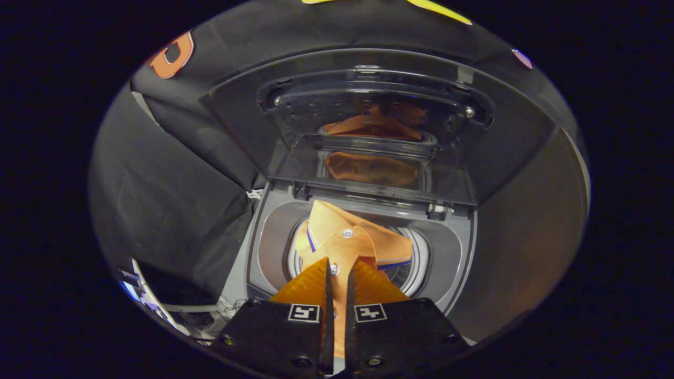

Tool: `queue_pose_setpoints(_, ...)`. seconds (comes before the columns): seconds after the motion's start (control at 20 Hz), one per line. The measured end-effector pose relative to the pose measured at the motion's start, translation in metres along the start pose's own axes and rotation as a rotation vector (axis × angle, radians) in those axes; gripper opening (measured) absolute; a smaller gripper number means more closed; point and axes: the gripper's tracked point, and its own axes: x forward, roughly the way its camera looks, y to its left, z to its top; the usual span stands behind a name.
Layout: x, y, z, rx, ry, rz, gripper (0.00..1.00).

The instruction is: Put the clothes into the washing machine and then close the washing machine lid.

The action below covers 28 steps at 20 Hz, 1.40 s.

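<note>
Gripper [339, 273] clenched on an orange collared polo shirt with white buttons and blue trim [345, 245]; both fingers [327, 284] nearly together, a thin fold of the button placket pinched between them; grasp looks firm, judged from how narrow the gap is.

Shirt hangs from the fingertips directly over the round steel drum opening [416, 263] of a grey top-loading washing machine [453, 247]; collar and upper body of the shirt spread just ahead of the fingers, partly over the rim of the drum; whether the lower cloth has reached the drum floor cannot be told, the fingers hide it.

Dark, glossy transparent hinged lid [368, 131] stands raised behind the opening, tilted back toward the black cloth booth wall [158, 184]; orange reflections of the shirt show in its glass panel; lid held up by its own hinge, so the mouth is free for loading.

Judgement on placement: pinching at the placket lets the rest of the garment trail downward, so it can feed into the drum under its own weight once lowered.

Task stage, as judged: loading in hand; shirt not yet released; lid not yet shut.

Next move calls for: lower over drum centre, release, withdraw clear of the collar.

Risk: cloth draped on the rim could catch under the lid when it comes down.
</note>
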Motion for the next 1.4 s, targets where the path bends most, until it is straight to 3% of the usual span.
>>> queue_pose_setpoints(0.05, 0.000, 0.000, -0.001, 0.003, 0.005, 0.005, 0.13)
queue_pose_setpoints(0.1, 0.000, 0.003, -0.001, 0.004, -0.003, 0.016, 0.21)
queue_pose_setpoints(0.3, -0.007, -0.008, 0.010, 0.003, -0.055, -0.035, 0.62)
queue_pose_setpoints(0.9, -0.038, -0.014, 0.016, -0.030, -0.146, -0.070, 0.62)
queue_pose_setpoints(1.4, -0.090, -0.017, 0.035, -0.068, -0.270, -0.084, 0.62)
